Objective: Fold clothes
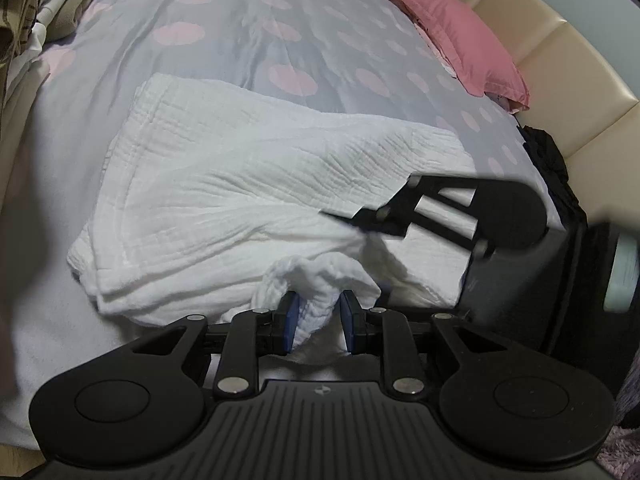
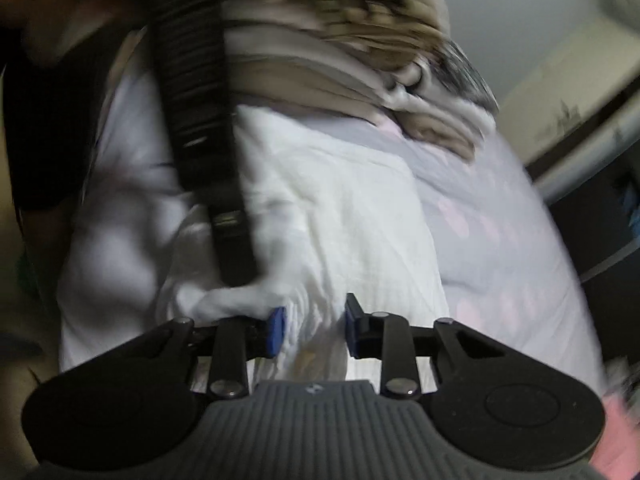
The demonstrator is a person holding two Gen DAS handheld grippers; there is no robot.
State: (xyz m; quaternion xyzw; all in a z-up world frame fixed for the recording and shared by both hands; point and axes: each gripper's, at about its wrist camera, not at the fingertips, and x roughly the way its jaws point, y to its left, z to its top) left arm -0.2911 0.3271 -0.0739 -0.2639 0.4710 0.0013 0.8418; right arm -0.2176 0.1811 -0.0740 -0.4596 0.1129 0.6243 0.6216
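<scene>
White crinkled muslin, one folded cloth [image 1: 240, 184], lies spread on the grey bedspread [image 1: 248, 28] with pink dots, near the bed's front edge. In the left wrist view the left gripper [image 1: 319, 314] pinches a bunched corner of that cloth between its two blue pads [image 1: 289, 316], the jaws narrow. The right gripper [image 1: 352, 220] reaches in from the right, its tips at the cloth's rumpled edge. One pink pillow [image 1: 460, 36] lies against the beige padded headboard [image 1: 560, 56], and a pile of beige clothes [image 1: 68, 4] sits at far left. In the blurred right wrist view the right gripper [image 2: 316, 330] hovers over the cloth [image 2: 340, 208], jaws partly apart with cloth lying between the pads; whether they press it I cannot tell.
</scene>
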